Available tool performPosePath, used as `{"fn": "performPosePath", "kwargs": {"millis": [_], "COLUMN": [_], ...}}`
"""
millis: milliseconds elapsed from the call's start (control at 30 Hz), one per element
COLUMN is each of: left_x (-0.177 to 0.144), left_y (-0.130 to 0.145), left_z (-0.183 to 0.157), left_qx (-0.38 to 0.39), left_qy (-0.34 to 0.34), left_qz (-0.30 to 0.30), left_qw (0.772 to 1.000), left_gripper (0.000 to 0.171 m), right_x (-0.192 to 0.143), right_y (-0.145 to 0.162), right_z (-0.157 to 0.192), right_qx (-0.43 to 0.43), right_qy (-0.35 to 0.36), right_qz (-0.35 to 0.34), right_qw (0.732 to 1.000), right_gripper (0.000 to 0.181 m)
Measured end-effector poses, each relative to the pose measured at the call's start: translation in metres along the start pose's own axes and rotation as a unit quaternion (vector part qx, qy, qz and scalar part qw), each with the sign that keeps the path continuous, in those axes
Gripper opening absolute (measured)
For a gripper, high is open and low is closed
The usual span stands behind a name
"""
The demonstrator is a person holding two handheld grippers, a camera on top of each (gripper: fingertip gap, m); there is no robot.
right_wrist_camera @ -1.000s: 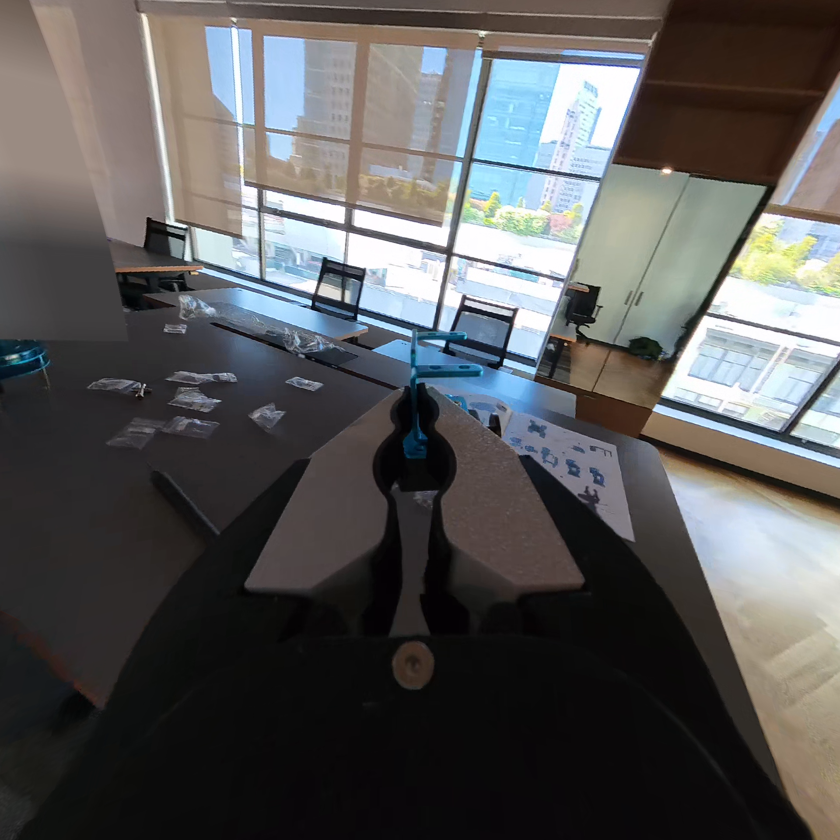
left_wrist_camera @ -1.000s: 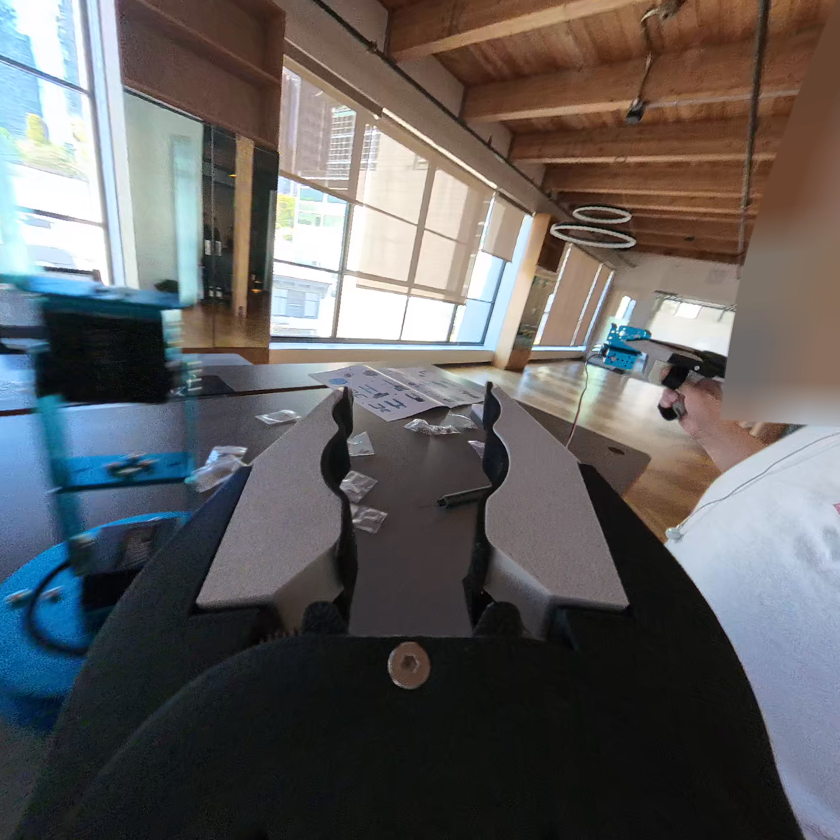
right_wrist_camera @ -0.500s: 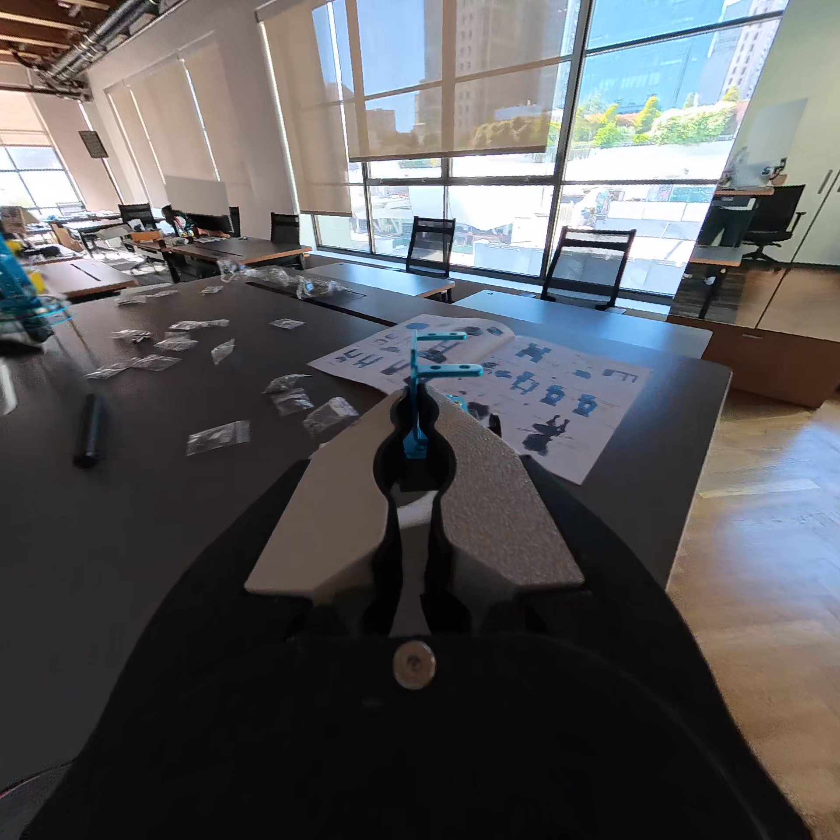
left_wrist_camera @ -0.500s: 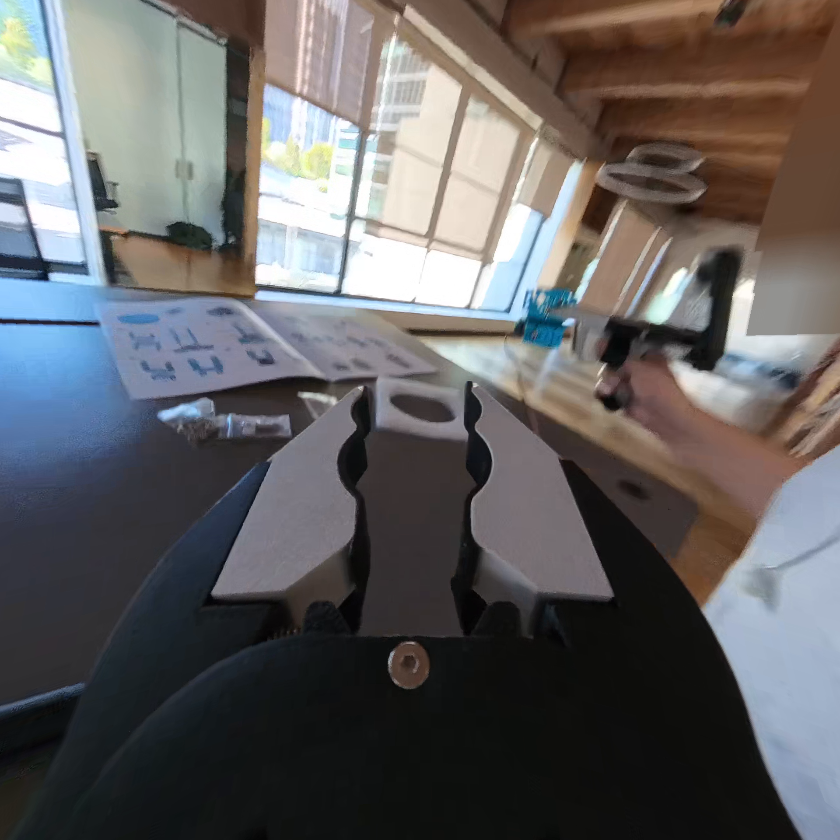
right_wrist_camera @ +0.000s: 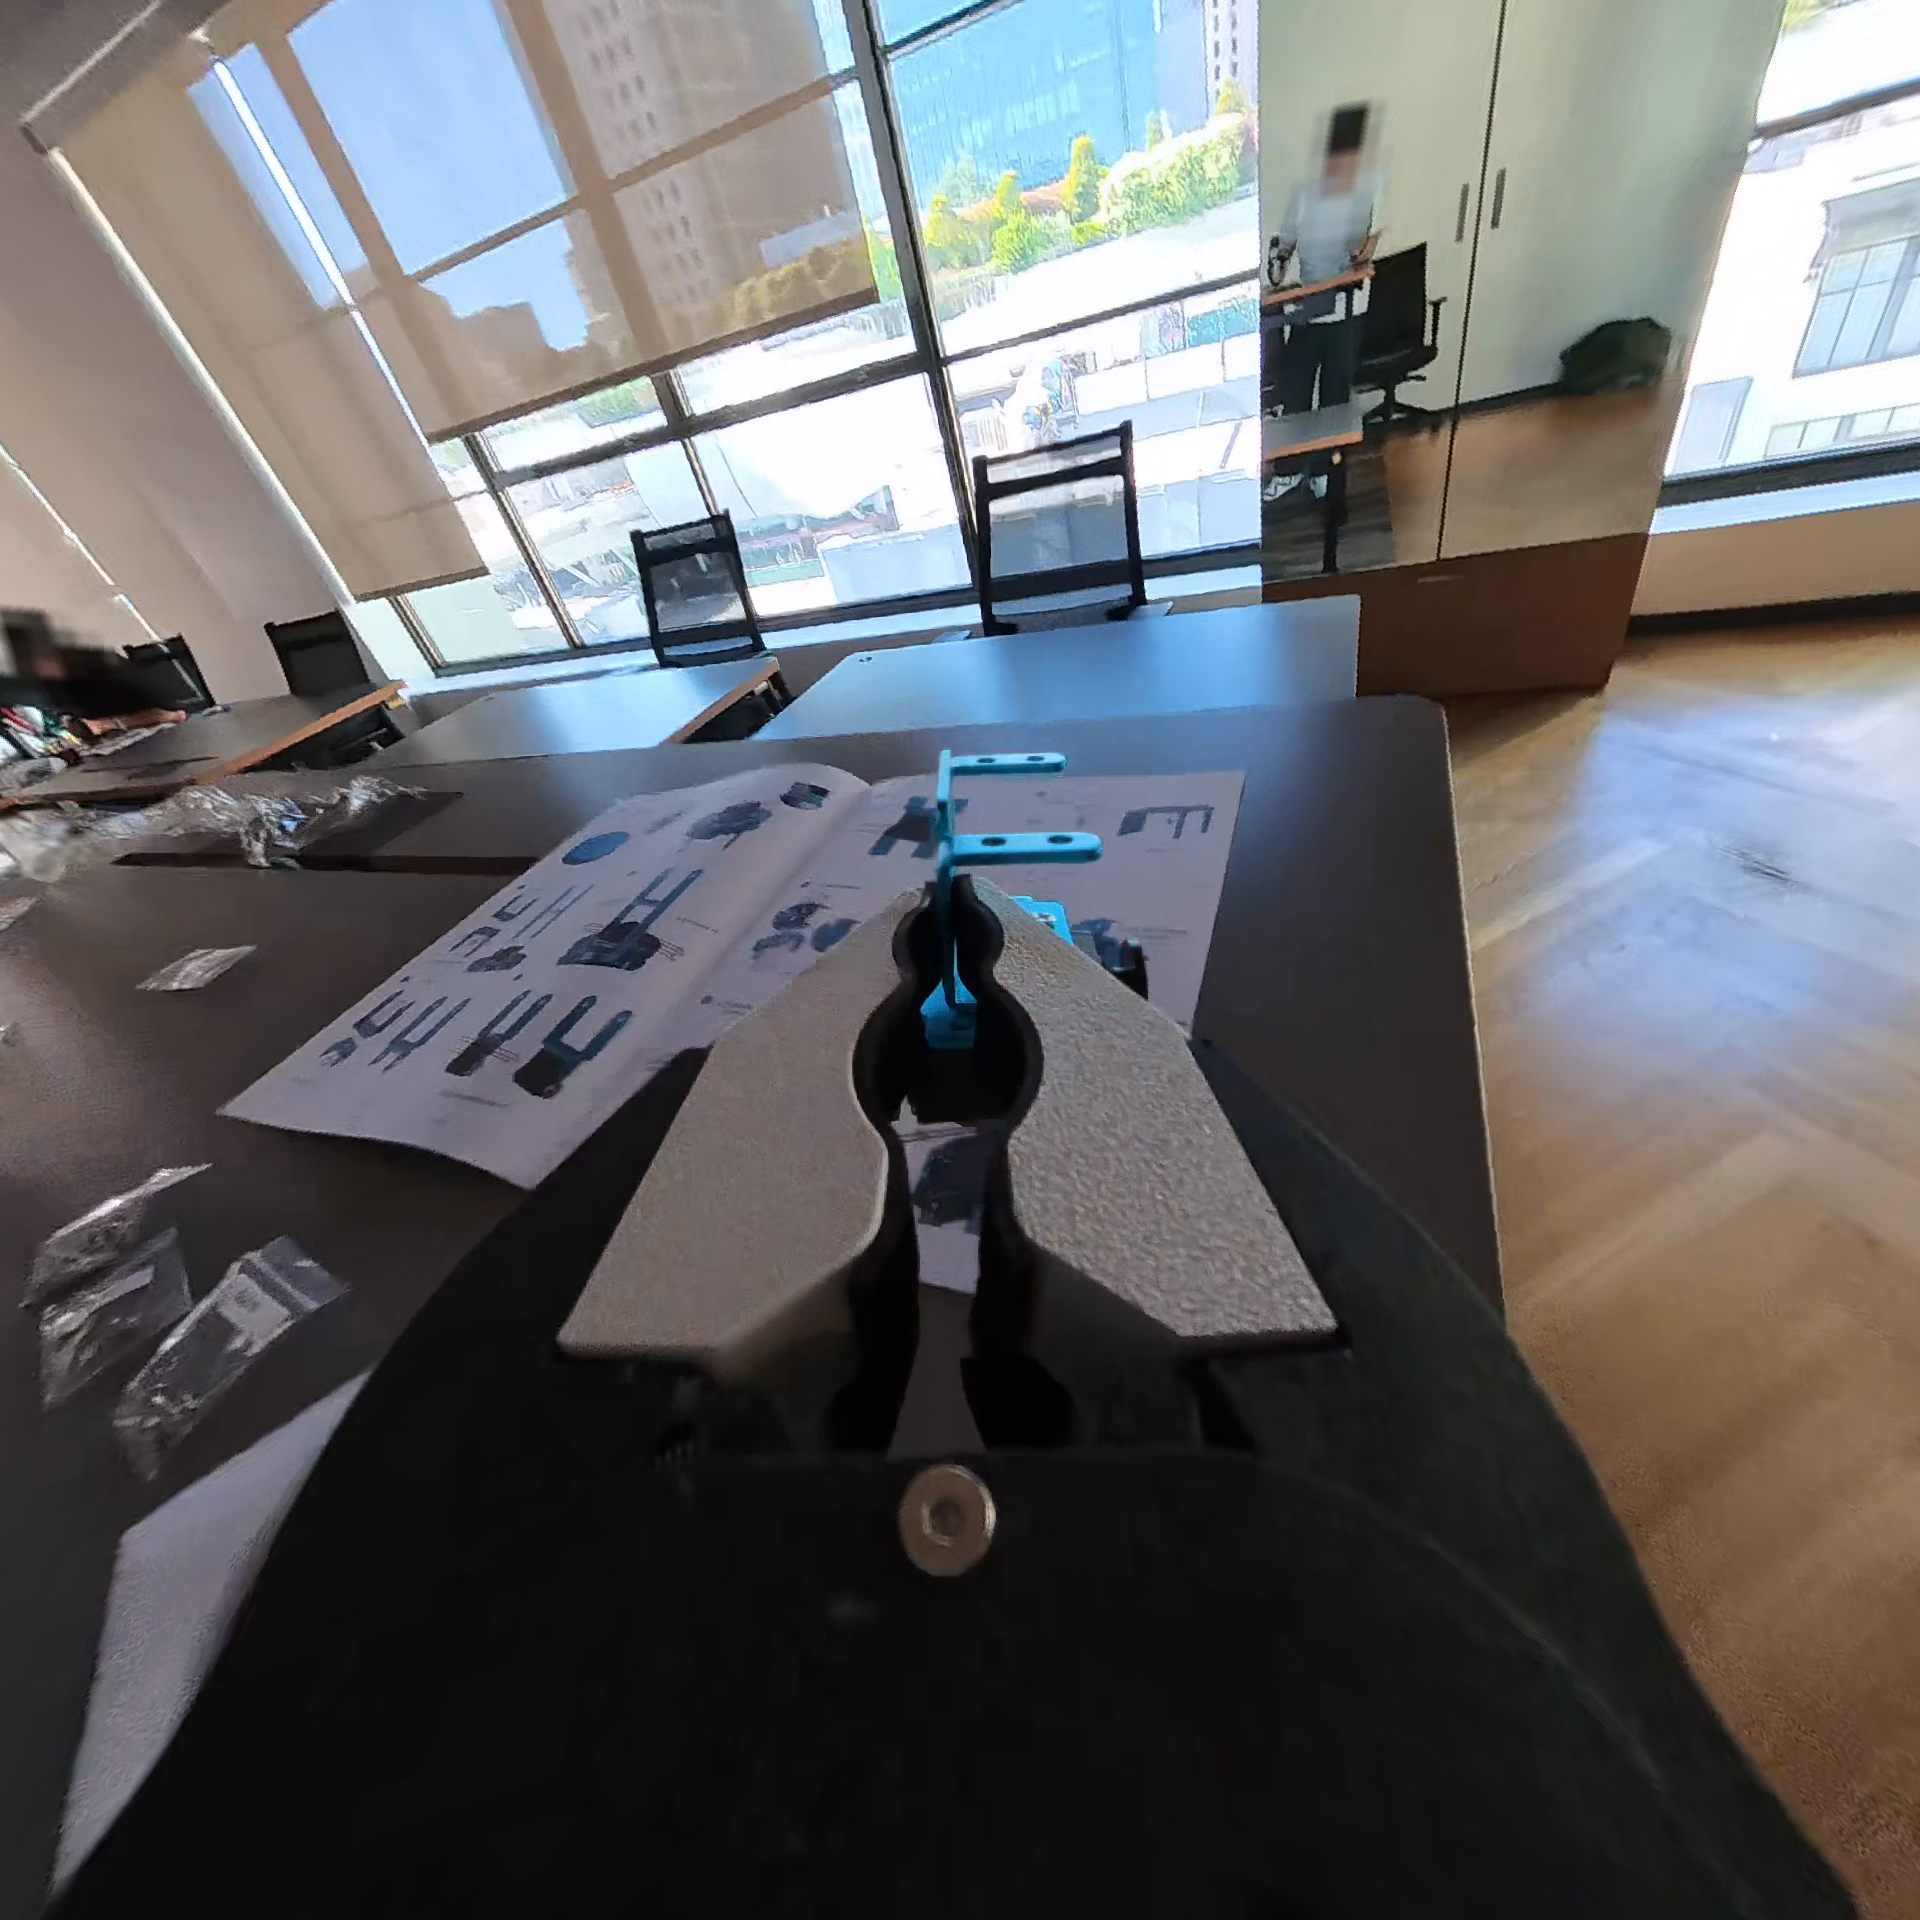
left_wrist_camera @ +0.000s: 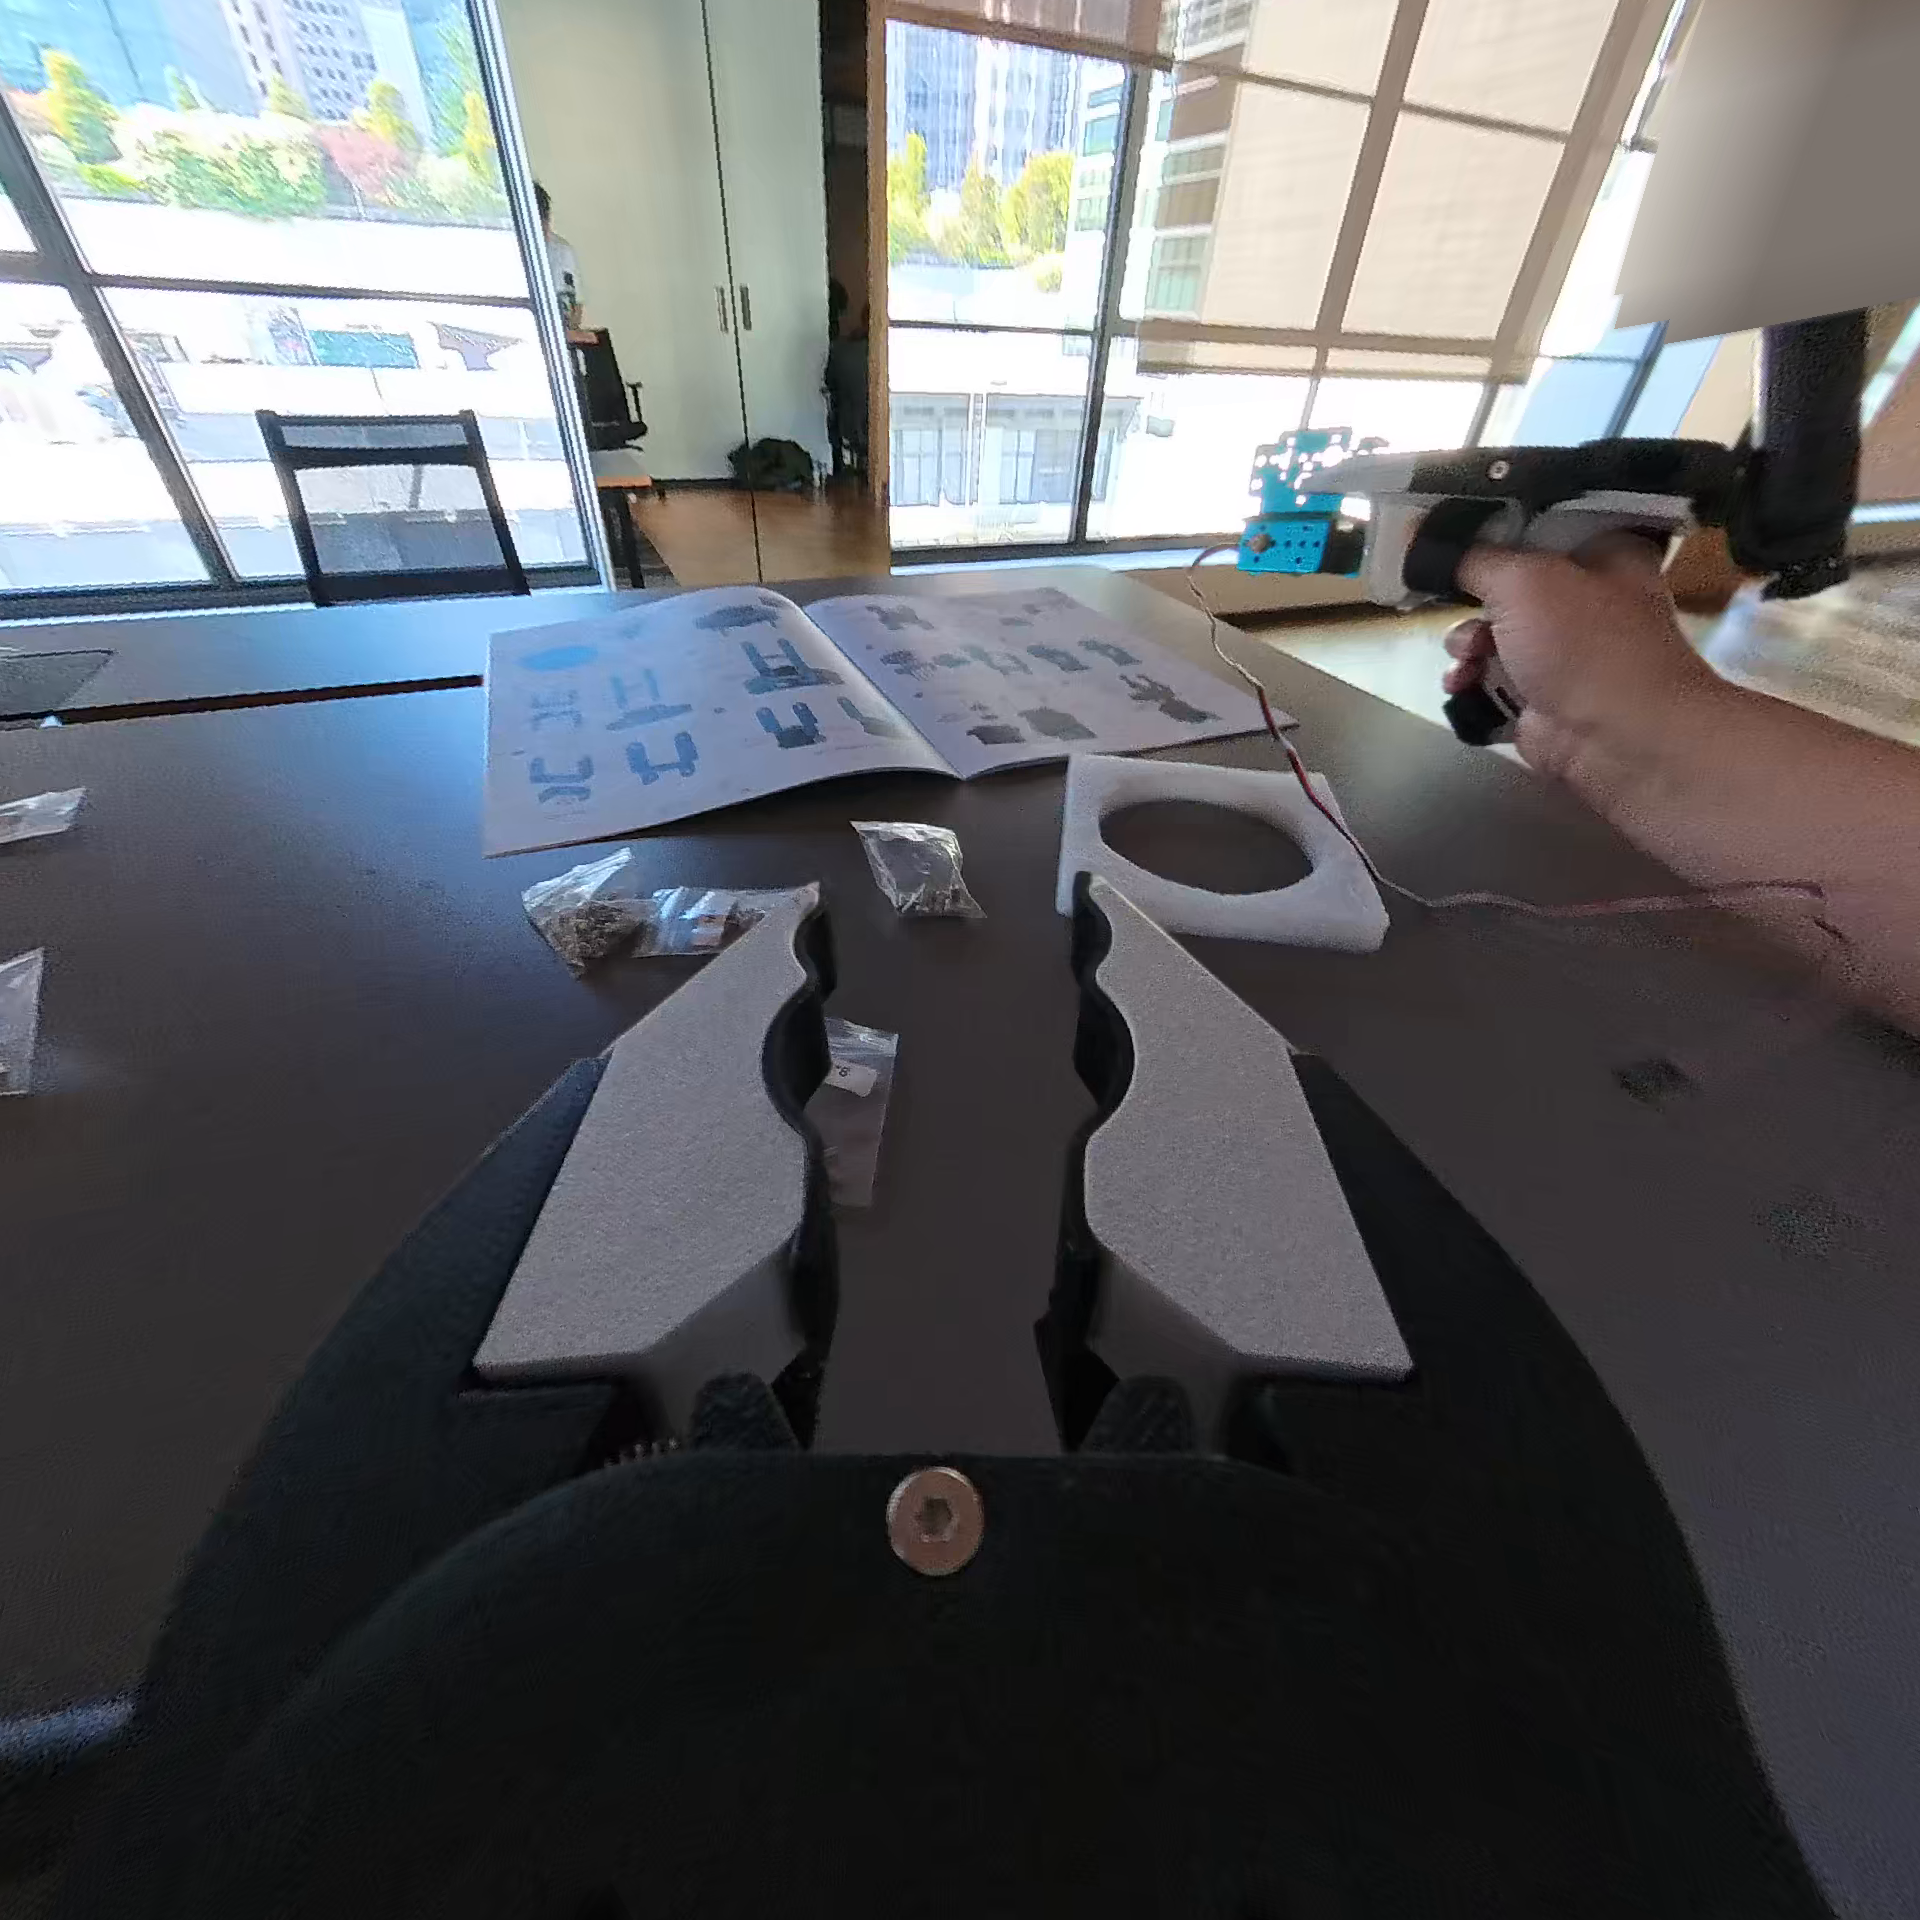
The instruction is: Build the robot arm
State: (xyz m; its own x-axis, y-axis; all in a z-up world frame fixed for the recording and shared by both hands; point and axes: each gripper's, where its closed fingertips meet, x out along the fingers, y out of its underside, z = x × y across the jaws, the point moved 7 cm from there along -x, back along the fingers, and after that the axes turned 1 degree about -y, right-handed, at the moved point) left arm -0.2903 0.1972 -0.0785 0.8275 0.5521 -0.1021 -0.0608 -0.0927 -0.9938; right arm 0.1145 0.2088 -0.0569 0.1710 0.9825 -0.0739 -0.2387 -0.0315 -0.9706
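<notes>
My left gripper (left_wrist_camera: 951, 902) is open and empty, low over the dark table (left_wrist_camera: 312, 987). A small clear parts bag (left_wrist_camera: 854, 1101) lies between its fingers. Another bag of screws (left_wrist_camera: 920, 868) and a white foam square with a round hole (left_wrist_camera: 1221, 914) lie just beyond the tips. My right gripper (right_wrist_camera: 951, 896) is shut on a blue metal bracket assembly (right_wrist_camera: 1003, 836), held above an open instruction booklet (right_wrist_camera: 644, 935). In the left wrist view the right gripper (left_wrist_camera: 1340, 483) shows at the upper right, held by a hand (left_wrist_camera: 1579, 655), with the blue assembly (left_wrist_camera: 1294, 520) and a thin red wire (left_wrist_camera: 1299, 758) trailing to the table.
The booklet (left_wrist_camera: 831, 696) lies open beyond the foam. More clear bags (left_wrist_camera: 623, 914) lie at the left, and several (right_wrist_camera: 156, 1320) show in the right wrist view. The table's edge (right_wrist_camera: 1455, 935) drops to a wooden floor (right_wrist_camera: 1683, 935). Black chairs (right_wrist_camera: 1060, 530) stand behind. Spacing between my two grippers at the tips: around 35 centimeters.
Both grippers have swung round toward the booklet end of the table. The right gripper has carried the blue assembly over the booklet. The left gripper has stayed open and come low near the foam square.
</notes>
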Motion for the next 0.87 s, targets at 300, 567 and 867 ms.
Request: {"fn": "performPosePath", "kwargs": {"millis": [300, 567, 867], "left_x": [0.007, 0.045, 0.05], "left_y": [0.004, 0.041, 0.045], "left_z": [0.013, 0.006, 0.007], "left_qx": [-0.074, -0.104, -0.134], "left_qy": [0.013, 0.061, 0.072], "left_qz": [0.023, 0.259, 0.283], "left_qw": [0.997, 0.958, 0.947], "left_gripper": [0.04, 0.004, 0.0], "right_x": [0.014, 0.015, 0.005], "right_y": [0.026, 0.032, 0.03], "right_z": [0.002, 0.0, -0.007], "right_qx": [-0.033, -0.038, -0.019], "right_qy": [0.001, 0.026, 0.043], "right_qz": [0.032, 0.032, 0.015], "right_qw": [0.999, 0.998, 0.999], "right_gripper": [0.001, 0.001, 0.001]}}
